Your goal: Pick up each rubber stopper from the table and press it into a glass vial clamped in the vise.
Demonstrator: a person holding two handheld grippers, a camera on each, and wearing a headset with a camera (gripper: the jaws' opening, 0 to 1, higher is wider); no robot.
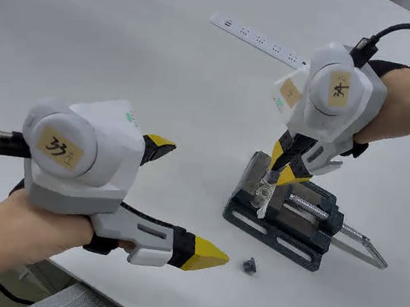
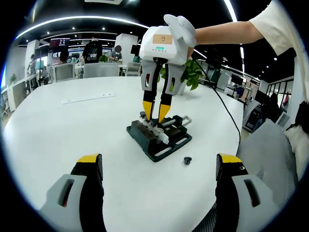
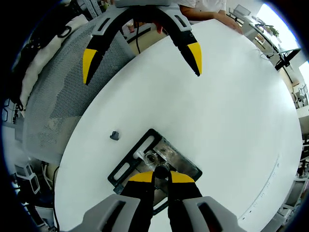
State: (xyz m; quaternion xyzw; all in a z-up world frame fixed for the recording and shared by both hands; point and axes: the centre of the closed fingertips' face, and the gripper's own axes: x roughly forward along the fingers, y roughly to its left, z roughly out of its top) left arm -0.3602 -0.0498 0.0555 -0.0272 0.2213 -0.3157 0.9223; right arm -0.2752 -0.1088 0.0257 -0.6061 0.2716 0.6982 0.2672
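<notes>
Right gripper (image 1: pixel 283 174) narrow on stopper (image 3: pixel 161 170), pressing it into vial (image 1: pixel 261 198) in vise (image 1: pixel 307 233); left gripper (image 2: pixel 158 159) wide, idle; next: push straight down, then fetch loose stopper (image 1: pixel 250 265)

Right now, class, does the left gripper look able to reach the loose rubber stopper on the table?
Probably yes. The left gripper is open, the rubber stopper lies on bare table just ahead of it, and the vise and right gripper stand beyond it.
</notes>
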